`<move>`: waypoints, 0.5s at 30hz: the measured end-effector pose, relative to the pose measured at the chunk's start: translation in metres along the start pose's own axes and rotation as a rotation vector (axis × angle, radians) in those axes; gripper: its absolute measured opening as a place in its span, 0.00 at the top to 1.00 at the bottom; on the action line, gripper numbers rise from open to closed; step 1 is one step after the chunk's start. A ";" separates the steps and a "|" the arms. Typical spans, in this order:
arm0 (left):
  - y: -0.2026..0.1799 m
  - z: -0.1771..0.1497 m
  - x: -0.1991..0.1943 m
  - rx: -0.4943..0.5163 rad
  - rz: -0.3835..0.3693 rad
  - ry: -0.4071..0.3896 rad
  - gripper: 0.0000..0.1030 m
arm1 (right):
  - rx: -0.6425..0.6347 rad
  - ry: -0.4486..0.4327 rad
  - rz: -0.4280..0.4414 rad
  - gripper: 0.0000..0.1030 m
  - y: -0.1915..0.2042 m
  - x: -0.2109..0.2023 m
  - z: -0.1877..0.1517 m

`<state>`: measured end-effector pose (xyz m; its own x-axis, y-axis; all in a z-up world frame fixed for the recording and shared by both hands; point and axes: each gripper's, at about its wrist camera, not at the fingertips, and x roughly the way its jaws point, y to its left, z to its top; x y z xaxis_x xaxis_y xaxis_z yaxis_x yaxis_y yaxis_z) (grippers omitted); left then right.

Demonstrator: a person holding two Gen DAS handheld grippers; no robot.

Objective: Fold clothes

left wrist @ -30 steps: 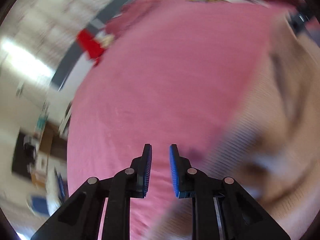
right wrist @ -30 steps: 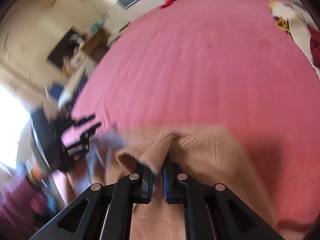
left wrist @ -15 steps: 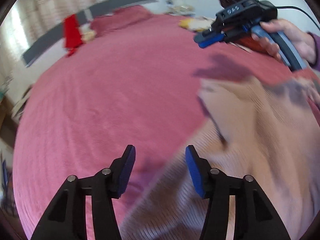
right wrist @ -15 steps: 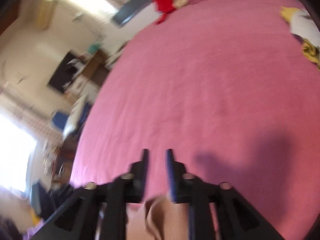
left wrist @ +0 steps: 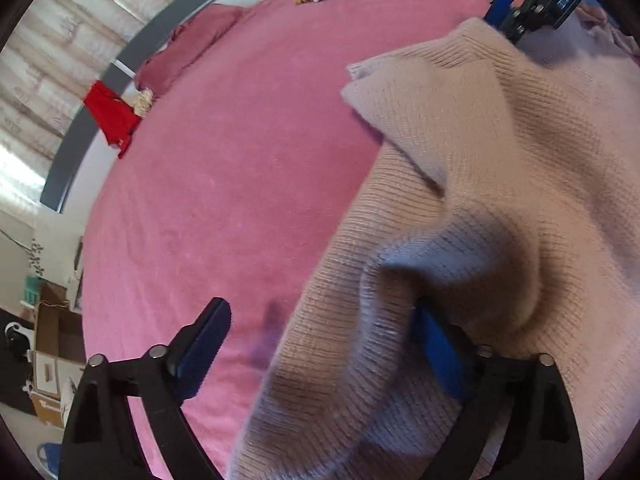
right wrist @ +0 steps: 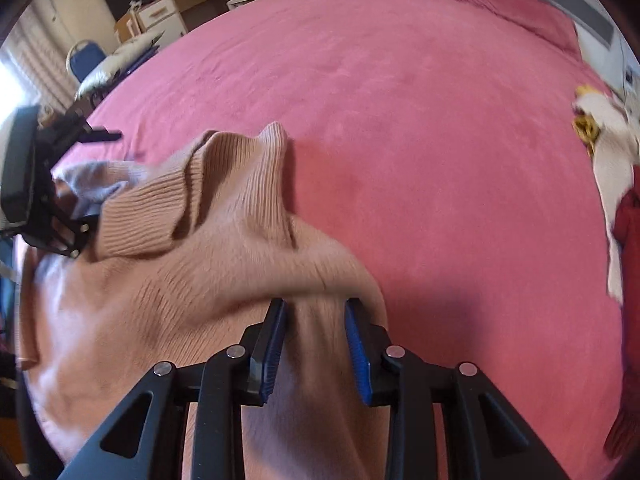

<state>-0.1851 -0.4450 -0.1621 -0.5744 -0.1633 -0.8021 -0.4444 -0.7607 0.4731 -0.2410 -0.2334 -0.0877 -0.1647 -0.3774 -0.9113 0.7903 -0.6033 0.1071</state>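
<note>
right now a beige knit sweater [right wrist: 192, 280] lies rumpled on the near part of a pink bed cover [right wrist: 400, 128]. the right gripper [right wrist: 316, 336] has its fingers parted, with a fold of the knit between them. the left gripper [left wrist: 320, 344] is spread wide open; a fold of the sweater [left wrist: 500, 200] drapes over its right finger. farther off, a red cloth [left wrist: 112, 118] sits near a grey headboard [left wrist: 76, 140], and white, yellow and dark red clothes [right wrist: 612, 160] lie at the bed's edge.

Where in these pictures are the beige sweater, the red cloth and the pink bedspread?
beige sweater [left wrist: 520, 168]: left wrist view, on its flat knit body.
red cloth [left wrist: 110, 116]: left wrist view, on its middle, near the bed's far edge.
pink bedspread [right wrist: 400, 100]: right wrist view, on a bare stretch.
</note>
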 end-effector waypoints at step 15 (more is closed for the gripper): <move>0.094 0.008 -0.006 -0.345 0.128 -0.072 0.89 | 0.077 -0.201 -0.303 1.00 -0.027 -0.027 0.024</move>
<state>-0.2286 -0.5104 -0.1097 -0.6629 -0.2359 -0.7106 -0.1151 -0.9057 0.4080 -0.2725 -0.2236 -0.0564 -0.5029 -0.2999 -0.8107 0.6429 -0.7567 -0.1189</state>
